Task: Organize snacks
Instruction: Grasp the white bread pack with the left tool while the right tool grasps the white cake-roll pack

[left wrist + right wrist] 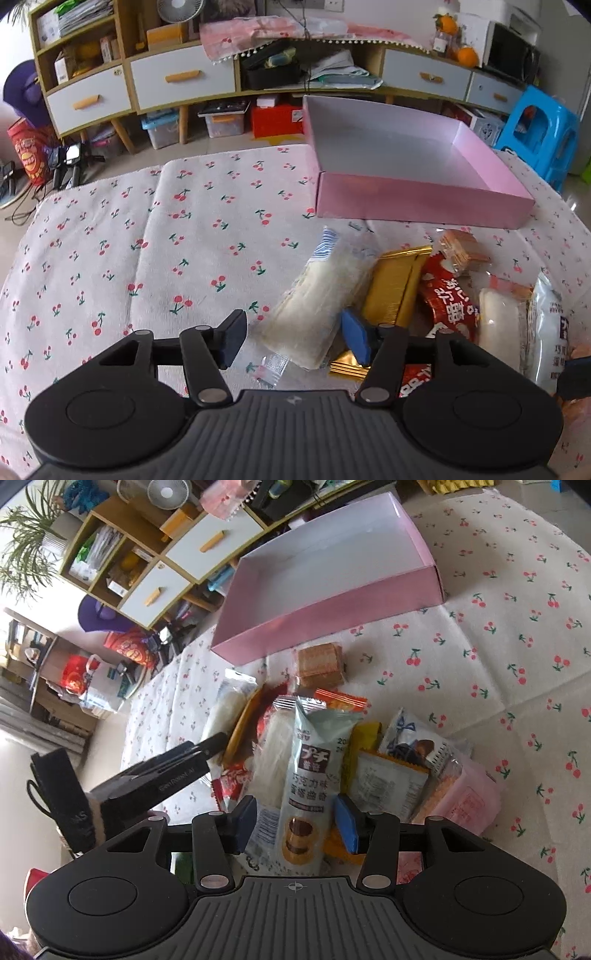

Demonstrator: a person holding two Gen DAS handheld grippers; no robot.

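Observation:
A heap of snack packets lies on the cherry-print tablecloth in front of an empty pink box. My left gripper is shut on the near end of a long white rice-cracker packet, its right pad against the wrapper. Beside that packet lie a gold packet, a red packet and clear-wrapped wafers. My right gripper is shut on a tall grey-white cookie packet, one pad on each side. Several more packets lie to its right.
The table's far edge runs just behind the pink box. Beyond it stand a wooden cabinet with white drawers and a blue plastic stool. A pink wrapped pack lies at the right end of the heap.

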